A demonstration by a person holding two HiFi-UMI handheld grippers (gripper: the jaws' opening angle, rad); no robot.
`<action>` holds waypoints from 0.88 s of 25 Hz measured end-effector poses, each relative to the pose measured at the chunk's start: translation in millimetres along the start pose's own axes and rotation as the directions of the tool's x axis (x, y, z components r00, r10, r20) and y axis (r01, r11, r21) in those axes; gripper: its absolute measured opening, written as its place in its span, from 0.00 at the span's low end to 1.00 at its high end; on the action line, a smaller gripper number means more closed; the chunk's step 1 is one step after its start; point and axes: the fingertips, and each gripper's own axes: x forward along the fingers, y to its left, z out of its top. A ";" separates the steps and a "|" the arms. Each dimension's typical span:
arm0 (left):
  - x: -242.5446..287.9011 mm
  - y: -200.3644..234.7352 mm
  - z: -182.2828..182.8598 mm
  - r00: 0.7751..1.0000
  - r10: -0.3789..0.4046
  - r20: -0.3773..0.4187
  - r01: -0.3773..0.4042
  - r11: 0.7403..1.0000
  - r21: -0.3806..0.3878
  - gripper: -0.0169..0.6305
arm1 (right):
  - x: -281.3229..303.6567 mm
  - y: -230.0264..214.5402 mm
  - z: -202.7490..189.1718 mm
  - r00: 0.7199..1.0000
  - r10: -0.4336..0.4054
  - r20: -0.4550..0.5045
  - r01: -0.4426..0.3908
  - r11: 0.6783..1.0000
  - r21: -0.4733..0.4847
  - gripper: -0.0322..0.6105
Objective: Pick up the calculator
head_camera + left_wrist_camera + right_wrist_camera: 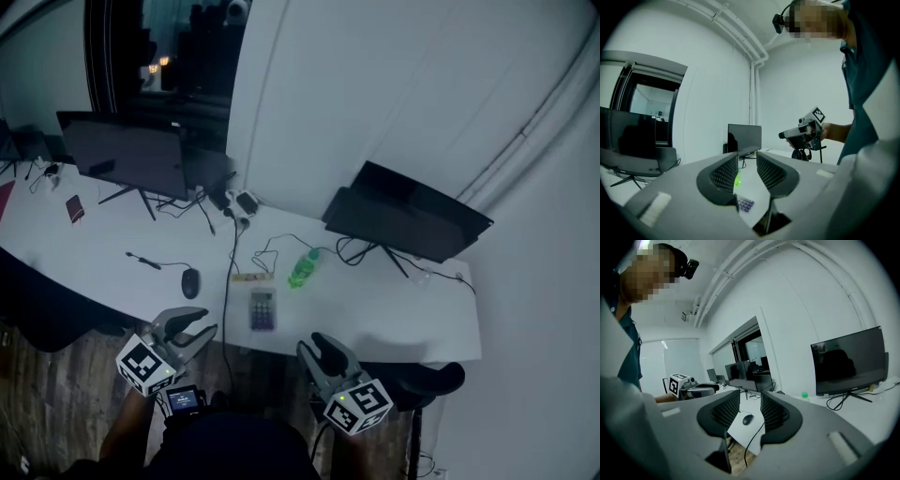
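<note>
The calculator [262, 308] is a small grey slab with purple keys, lying flat near the front edge of the white desk [394, 314]. In the left gripper view its keys [745, 204] show low between the jaws. My left gripper [199, 333] [748, 161] hovers off the desk's front edge, left of the calculator. Its jaws are drawn close, with only a narrow slit and nothing in it. My right gripper [314, 345] [750, 401] hangs below the desk edge, right of the calculator, its jaws a little apart and empty. Neither touches the calculator.
A green bottle [302, 268] lies just behind the calculator, with a power strip [251, 277] and cables beside it. A mouse [190, 281] sits to the left. Dark monitors stand at the back left [127, 155] and right [408, 214]. A chair [431, 380] is at the right.
</note>
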 end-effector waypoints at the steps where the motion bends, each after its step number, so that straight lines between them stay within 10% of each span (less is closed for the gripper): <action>1: -1.7 4.8 -0.5 1.000 0.000 0.003 0.000 1.000 -0.001 0.21 | 5.0 1.4 1.3 1.000 -0.001 0.000 0.001 1.000 -0.004 0.24; 22: -3.0 68.0 -18.4 0.989 0.150 -0.005 -0.149 0.985 -0.085 0.21 | 98.0 -21.0 20.7 0.987 0.142 -0.073 -0.145 0.989 -0.037 0.24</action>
